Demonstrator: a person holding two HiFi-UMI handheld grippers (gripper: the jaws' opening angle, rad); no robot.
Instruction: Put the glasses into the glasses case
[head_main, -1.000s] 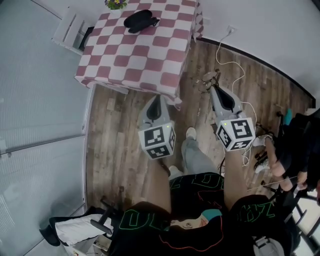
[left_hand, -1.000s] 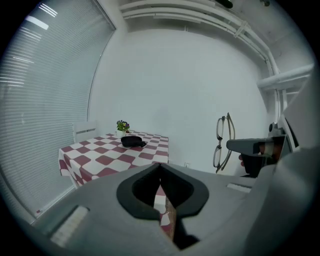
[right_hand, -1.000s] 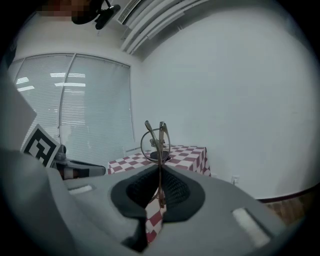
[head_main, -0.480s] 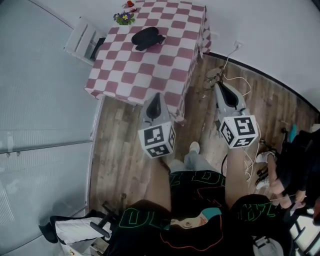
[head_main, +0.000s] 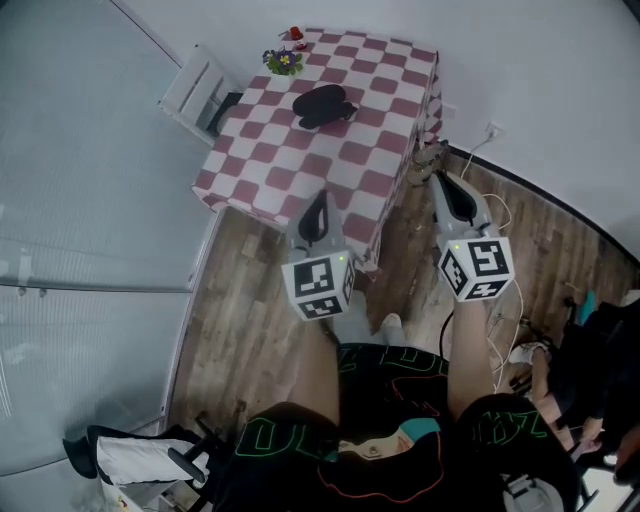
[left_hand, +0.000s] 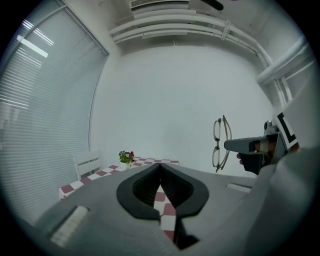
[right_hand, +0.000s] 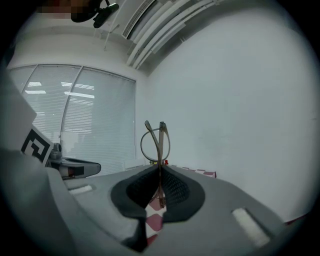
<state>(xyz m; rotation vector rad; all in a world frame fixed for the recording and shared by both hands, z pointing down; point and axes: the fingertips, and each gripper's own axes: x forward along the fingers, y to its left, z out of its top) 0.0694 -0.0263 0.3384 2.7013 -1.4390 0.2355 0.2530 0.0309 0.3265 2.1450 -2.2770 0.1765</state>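
We stand on a wooden floor (head_main: 240, 300), with slatted window blinds (left_hand: 45, 100) filling the wall at our left. Ahead is the table (head_main: 300, 170), covered with a red and white checked cloth that hangs over its edges. A white chair (head_main: 195, 90) stands against the table's left edge.

We hold both grippers out in front of us, short of the table's near edge. The left gripper (head_main: 318, 200) hangs over the near edge. In its own view its jaws (left_hand: 160, 167) meet at the tips with nothing between them, and only the checked cloth shows through the slit below. The right gripper (head_main: 440, 180) is out past the table's near right corner, above the floor. Its jaws (right_hand: 160, 170) are almost together, pinched on a thin part of the glasses' frame.

The glasses case (head_main: 323, 105) is a dark shape lying on the cloth towards the far edge, nearer the far left corner than the right. We cannot tell whether it is open. It is well apart from both grippers.

The glasses (right_hand: 156, 142) rise out of the right gripper's jaws, clear of the table. From the left gripper view they (left_hand: 220, 142) stand on end, one lens above the other.

A small pot of flowers (head_main: 283, 61) sits at the far left corner, near the case.
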